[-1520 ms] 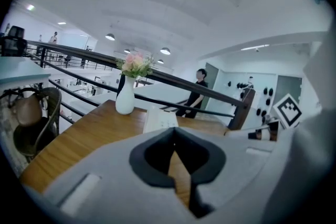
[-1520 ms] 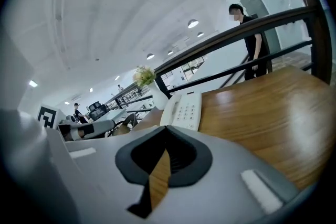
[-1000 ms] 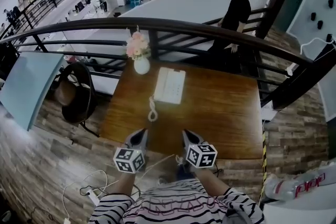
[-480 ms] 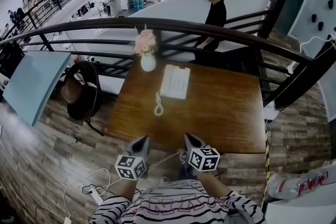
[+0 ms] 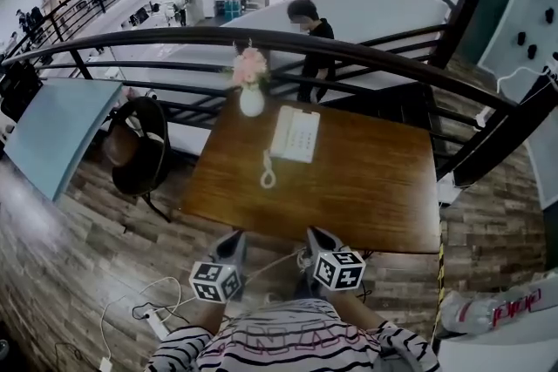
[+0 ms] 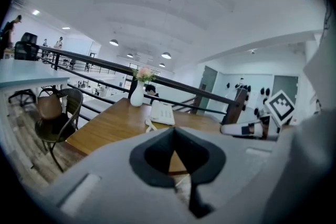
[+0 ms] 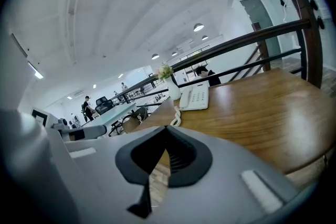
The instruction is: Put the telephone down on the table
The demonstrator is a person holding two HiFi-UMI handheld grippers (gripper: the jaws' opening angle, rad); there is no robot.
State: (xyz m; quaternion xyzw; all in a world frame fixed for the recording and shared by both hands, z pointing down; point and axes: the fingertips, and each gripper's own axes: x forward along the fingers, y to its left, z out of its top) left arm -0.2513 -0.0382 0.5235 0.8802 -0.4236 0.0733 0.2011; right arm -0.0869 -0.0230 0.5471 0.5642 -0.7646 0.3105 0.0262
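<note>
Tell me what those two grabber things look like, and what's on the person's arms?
The left gripper and right gripper are grey and taper to a point, with dark pads inside the jaws. Each carries a white cube printed with black square markers. The person's sleeves have dark and light stripes.

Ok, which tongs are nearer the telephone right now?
Right, by a little. Both hang short of the table's near edge: right tongs almost in line with the telephone, left tongs further off to its left.

Glossy wooden table (image 5: pixel 366 187) bears a smooth plastic telephone (image 5: pixel 295 134).
</note>
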